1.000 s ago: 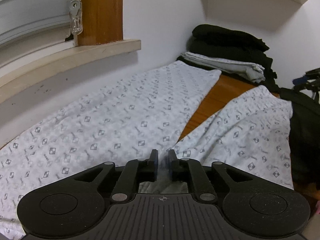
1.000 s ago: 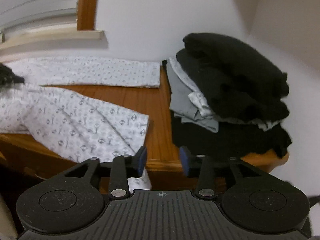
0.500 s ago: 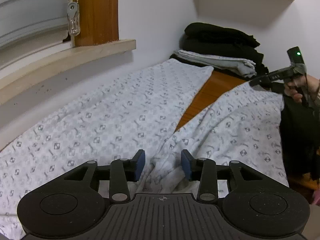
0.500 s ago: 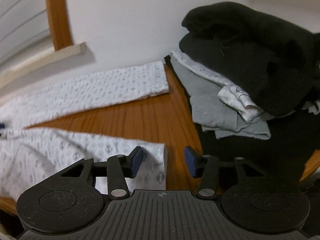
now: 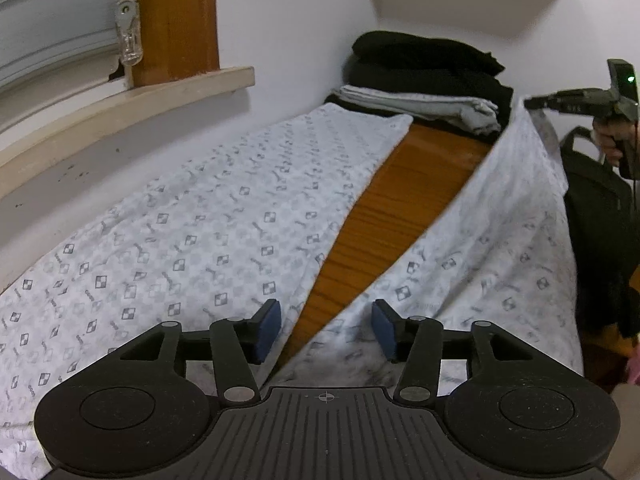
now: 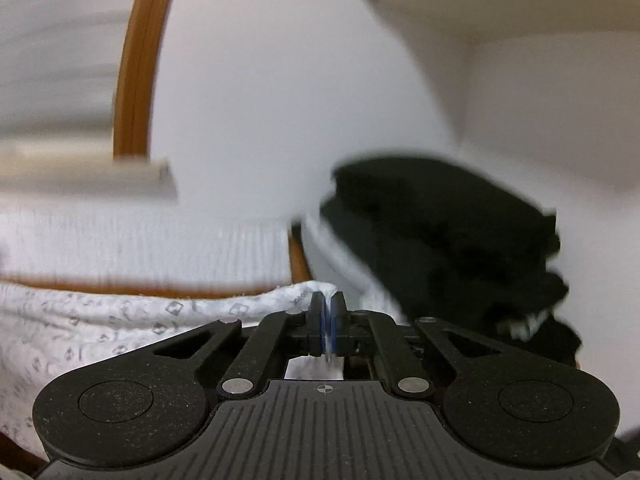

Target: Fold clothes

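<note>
White patterned trousers (image 5: 208, 240) lie along the wooden table (image 5: 404, 200); right gripper (image 6: 329, 316) has just pinched one leg's hem to lift it, while left gripper (image 5: 326, 330), just opened, hangs spread at the crotch.

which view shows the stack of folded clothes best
The left wrist view: the stack of folded clothes is sharp there, black layers over a grey one, at the far end of the wooden table. In the right wrist view the stack is nearer but motion-blurred.

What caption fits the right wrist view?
Right gripper, jaws just closed, pinches a hem of the patterned white trousers beside the stack of folded clothes.
</note>
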Demonstrator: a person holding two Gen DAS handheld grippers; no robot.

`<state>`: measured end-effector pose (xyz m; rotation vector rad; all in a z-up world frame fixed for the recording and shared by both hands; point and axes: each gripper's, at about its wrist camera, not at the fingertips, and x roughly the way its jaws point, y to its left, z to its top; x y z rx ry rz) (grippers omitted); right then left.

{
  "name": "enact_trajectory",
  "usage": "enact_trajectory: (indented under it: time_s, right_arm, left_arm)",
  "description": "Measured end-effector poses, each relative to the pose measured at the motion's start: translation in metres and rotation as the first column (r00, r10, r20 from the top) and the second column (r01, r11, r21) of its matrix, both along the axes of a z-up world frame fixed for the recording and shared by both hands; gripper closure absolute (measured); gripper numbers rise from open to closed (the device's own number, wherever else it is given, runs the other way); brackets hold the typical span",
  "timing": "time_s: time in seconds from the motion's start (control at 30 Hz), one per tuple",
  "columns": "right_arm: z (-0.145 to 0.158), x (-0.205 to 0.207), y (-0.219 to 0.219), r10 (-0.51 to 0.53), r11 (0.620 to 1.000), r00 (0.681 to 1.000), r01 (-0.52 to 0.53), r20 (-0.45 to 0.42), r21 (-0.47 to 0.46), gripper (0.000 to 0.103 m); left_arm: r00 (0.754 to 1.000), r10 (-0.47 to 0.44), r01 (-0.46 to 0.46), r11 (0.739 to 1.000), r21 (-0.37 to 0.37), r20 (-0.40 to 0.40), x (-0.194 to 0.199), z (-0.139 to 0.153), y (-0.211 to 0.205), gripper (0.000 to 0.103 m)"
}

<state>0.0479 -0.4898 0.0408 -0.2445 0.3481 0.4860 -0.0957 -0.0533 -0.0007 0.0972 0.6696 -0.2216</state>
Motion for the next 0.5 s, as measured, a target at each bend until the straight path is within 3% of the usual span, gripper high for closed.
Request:
enact_trajectory:
  time_s: [0.13, 0.33, 0.4, 0.5]
  right_arm:
    - [-0.026, 0.01, 0.004, -0.017, 0.998, 0.997, 0.013, -0.078, -0.057, 0.098]
    - [-0.044, 0.019, 0.013, -0.042, 0.996, 0.993, 0.034, -0.11, -0.077, 0.098]
    - [-0.046, 0.019, 0.013, -0.051, 0.995, 0.993, 0.042, -0.109, -0.086, 0.098]
    - [-0.054, 0.022, 0.011, -0.064, 0.993, 0.99, 0.051, -0.122, -0.106, 0.097]
  left_arm:
    - [1.0, -0.005, 0.005, 1.0, -0.006, -0.005, 0.001, -0.001, 0.001, 0.046]
    - [1.0, -0.015, 0.016, 0.999, -0.032, 0.026, -0.005, 0.01, -0.001, 0.048]
    - [0.999, -0.017, 0.019, 0.998, -0.056, 0.036, -0.007, 0.014, -0.003, 0.069]
    - [0.999, -0.038, 0.039, 0.998, -0.046, 0.026, -0.007, 0.012, -0.012, 0.076]
